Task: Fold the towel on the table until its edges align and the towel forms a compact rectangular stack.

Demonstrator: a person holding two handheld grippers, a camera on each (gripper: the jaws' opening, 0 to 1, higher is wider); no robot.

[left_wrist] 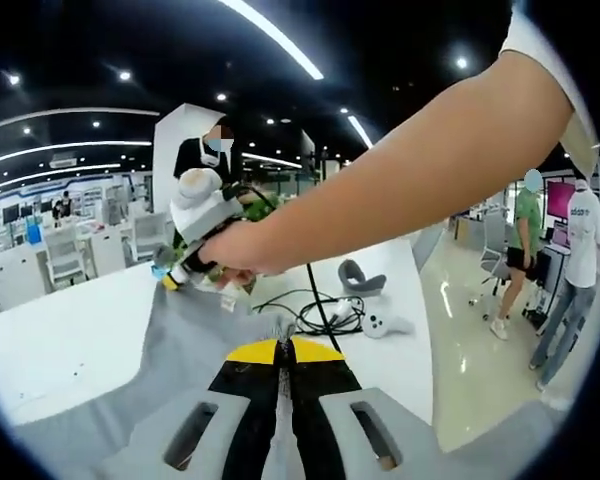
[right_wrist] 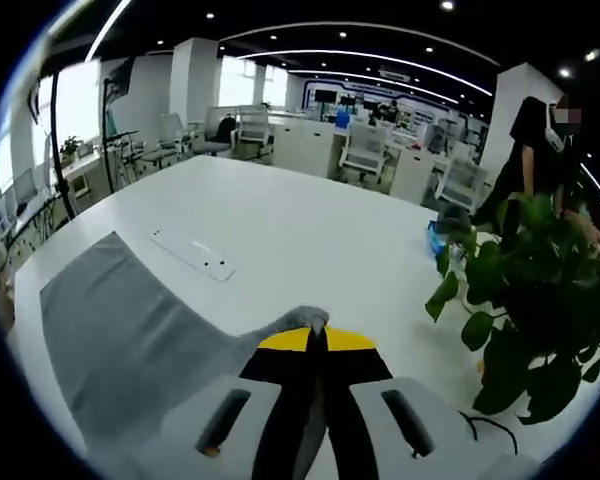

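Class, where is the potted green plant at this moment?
In the right gripper view the potted green plant stands at the right edge of the white table, right of the right gripper, which pinches the grey towel.

Bright ceiling strip lighting, sharp, fisheye-warped edges

- Towel (right_wrist: pixel 130 340) runs under the right gripper (right_wrist: pixel 315 338), near edge cut off.
- Right gripper's (left_wrist: pixel 195 262) tips hidden by hand (left_wrist: pixel 242 250).
- Plant (right_wrist: pixel 530 300) cut by pic edge.
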